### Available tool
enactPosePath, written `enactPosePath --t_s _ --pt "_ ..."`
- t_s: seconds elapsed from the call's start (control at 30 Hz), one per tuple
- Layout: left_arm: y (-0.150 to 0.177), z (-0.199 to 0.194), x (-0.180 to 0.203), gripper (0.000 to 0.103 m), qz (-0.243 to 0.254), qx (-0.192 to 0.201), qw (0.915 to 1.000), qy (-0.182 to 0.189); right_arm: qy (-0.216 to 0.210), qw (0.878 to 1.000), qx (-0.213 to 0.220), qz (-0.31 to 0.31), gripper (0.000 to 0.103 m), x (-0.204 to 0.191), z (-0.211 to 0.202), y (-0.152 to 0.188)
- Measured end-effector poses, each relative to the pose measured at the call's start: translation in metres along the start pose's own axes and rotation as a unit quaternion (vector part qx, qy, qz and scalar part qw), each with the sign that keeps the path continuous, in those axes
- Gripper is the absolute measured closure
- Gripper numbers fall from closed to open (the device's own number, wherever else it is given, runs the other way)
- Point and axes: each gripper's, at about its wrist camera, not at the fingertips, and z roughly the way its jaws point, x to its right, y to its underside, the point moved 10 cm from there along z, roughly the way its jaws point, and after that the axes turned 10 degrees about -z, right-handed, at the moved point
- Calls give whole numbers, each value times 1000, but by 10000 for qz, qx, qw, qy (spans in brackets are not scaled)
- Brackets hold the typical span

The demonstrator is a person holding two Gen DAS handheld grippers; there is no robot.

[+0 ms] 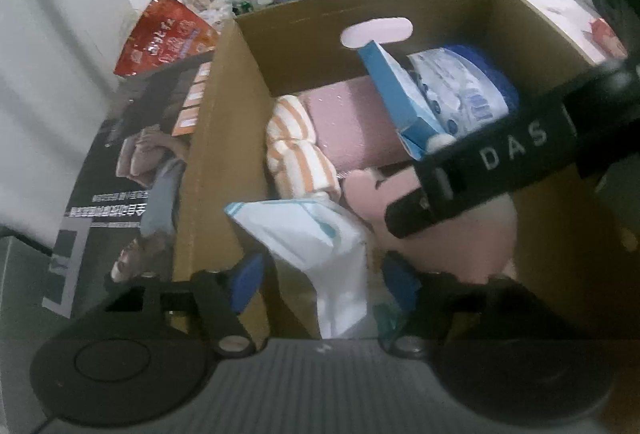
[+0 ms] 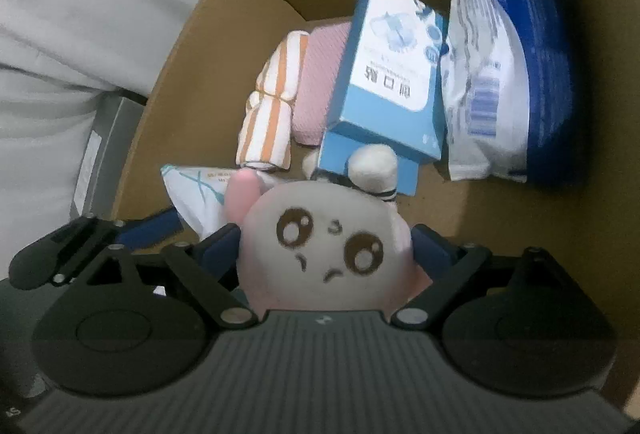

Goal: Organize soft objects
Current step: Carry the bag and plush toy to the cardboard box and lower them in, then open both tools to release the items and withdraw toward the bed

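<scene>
Foremost, right claw point(image 2: 326, 236): closed on the plush toy point(image 2: 328, 254); one blue pad lies against each side of its round head, and the embroidered face is turned up towards the right wrist camera.
Plush toy, location: inside the cardboard box point(image 1: 240, 114), at its near end; one pink ear and a white limb with dark bands point towards the far wall.
Left claw point(image 1: 324, 270): open; the white packet point(image 1: 312, 234) stands between its fingers, with a gap on either side.
White packet: flat, with teal markings; it leans against the box's left wall at the near end, just beside the plush toy.
Striped towel point(image 1: 296, 150): orange and white, rolled and tied at the middle; it lies along the left wall, beyond the packet.
Pink cloth point(image 1: 352, 122): folded, touching the towel's right side, on the box floor.
Blue carton point(image 1: 400, 102): tilted, resting partly over the pink cloth; its lower end is close to the plush toy's white limb.
White-and-blue pouch point(image 1: 460, 94): soft and bulging, to the right of the carton, against the right wall.
Box, far wall: an oval hand-hole is cut through it.
Surroundings: a red snack bag point(image 1: 168, 34) and a dark printed carton point(image 1: 132, 174) lie outside the left wall; details are blurred.
</scene>
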Motion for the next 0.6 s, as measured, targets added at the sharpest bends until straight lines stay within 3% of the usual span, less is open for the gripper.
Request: enactPosePath --t_s 0.33,0.4,0.47,0.6 --pt "-10 -29 -14 27 -525 466 9972 276 -404 9973 167 595 7 6 -9 3" --pt "-8 -31 -13 31 -508 505 9970 281 -465 9964 226 668 7 7 -12 4" --pt "-5 -30 -10 44 -460 473 9973 313 -532 9960 260 664 7 7 -15 5" --pt "1 -27 -9 46 -510 379 9976 270 -588 9954 257 706 6 7 -17 6"
